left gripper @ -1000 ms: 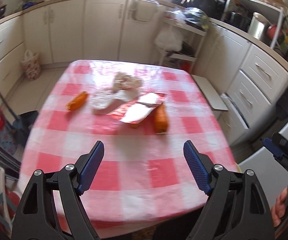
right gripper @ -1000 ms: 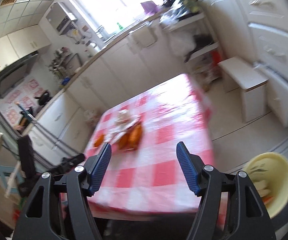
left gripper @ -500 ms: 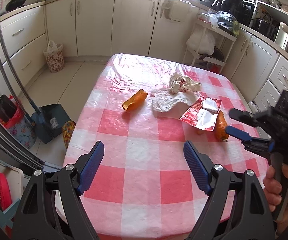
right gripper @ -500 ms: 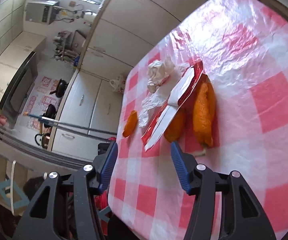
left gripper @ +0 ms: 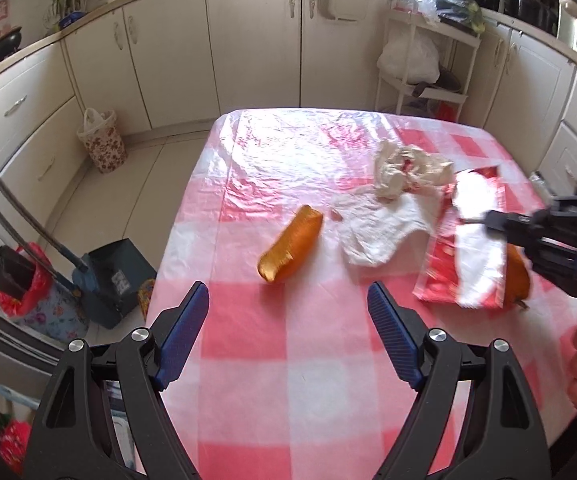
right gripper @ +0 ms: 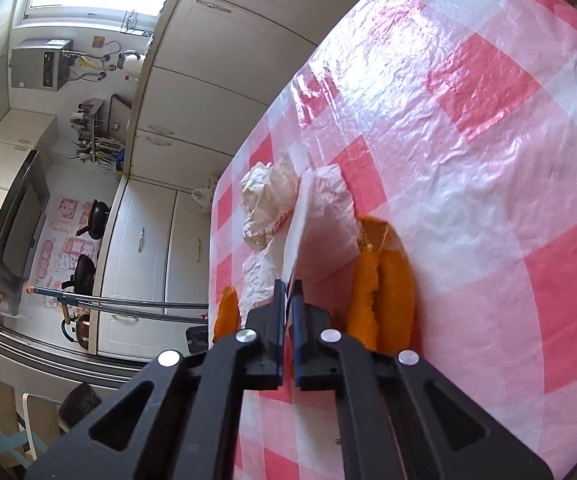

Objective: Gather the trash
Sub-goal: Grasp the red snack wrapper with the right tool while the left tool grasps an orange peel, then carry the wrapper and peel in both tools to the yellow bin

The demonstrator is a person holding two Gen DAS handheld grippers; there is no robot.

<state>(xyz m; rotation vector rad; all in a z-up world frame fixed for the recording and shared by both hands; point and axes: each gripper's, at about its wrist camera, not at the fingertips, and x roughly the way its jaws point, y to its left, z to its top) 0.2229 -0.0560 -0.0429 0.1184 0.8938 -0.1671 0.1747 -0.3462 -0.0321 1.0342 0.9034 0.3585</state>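
Two claws were in view. Right claw (right gripper: 287, 292) had just closed on the wrapper (left gripper: 464, 248) edge near the desk (left gripper: 248, 360) right side, partly hiding the peels (right gripper: 384, 296). Left claw (left gripper: 288, 308) stood wide, empty, over bare cloth.

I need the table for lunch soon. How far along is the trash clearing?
Barely begun: nothing looks removed yet. In hand: the right hand-held gripper has just closed on the edge of the red-and-white wrapper. Left: the crumpled paper, the white napkin, the orange peel ahead of the open left hand-held gripper, and the peels beside the wrapper.
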